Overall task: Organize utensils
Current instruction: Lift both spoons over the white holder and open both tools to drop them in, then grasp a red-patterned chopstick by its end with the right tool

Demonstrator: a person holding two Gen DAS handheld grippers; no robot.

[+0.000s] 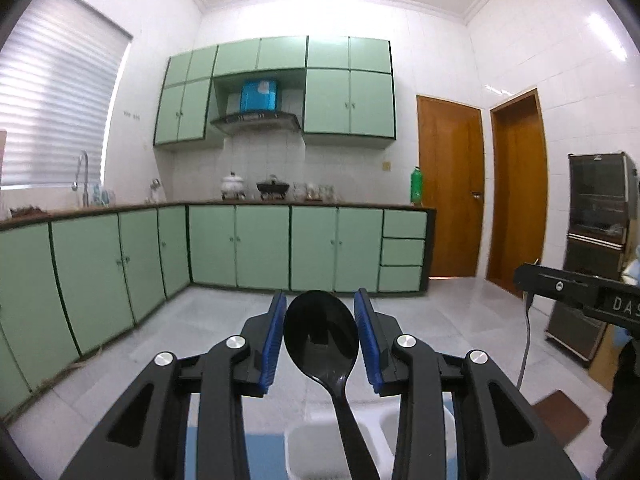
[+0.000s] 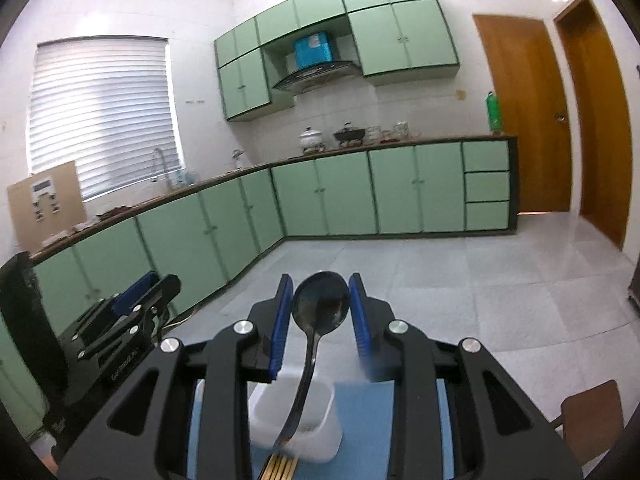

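Note:
In the left wrist view my left gripper (image 1: 320, 308) holds a black plastic spoon (image 1: 320, 336) by its bowl between the blue pads; the handle hangs down over a white holder (image 1: 308, 440). In the right wrist view my right gripper (image 2: 318, 292) grips a second black spoon (image 2: 320, 304) by its bowl; its handle reaches down into a white plastic cup (image 2: 324, 420) on a blue mat (image 2: 360, 420). Yellowish sticks (image 2: 280, 468) lie at the bottom edge. The left gripper (image 2: 132, 312) shows at the left, the right gripper (image 1: 580, 292) at the right.
Green kitchen cabinets (image 1: 260, 244) and a counter with pots run along the far walls. Two wooden doors (image 1: 452, 188) stand at the right, with a dark cabinet (image 1: 596, 220) beside them. A brown chair seat (image 2: 592, 416) is at the lower right. The tiled floor (image 2: 440, 280) lies beyond.

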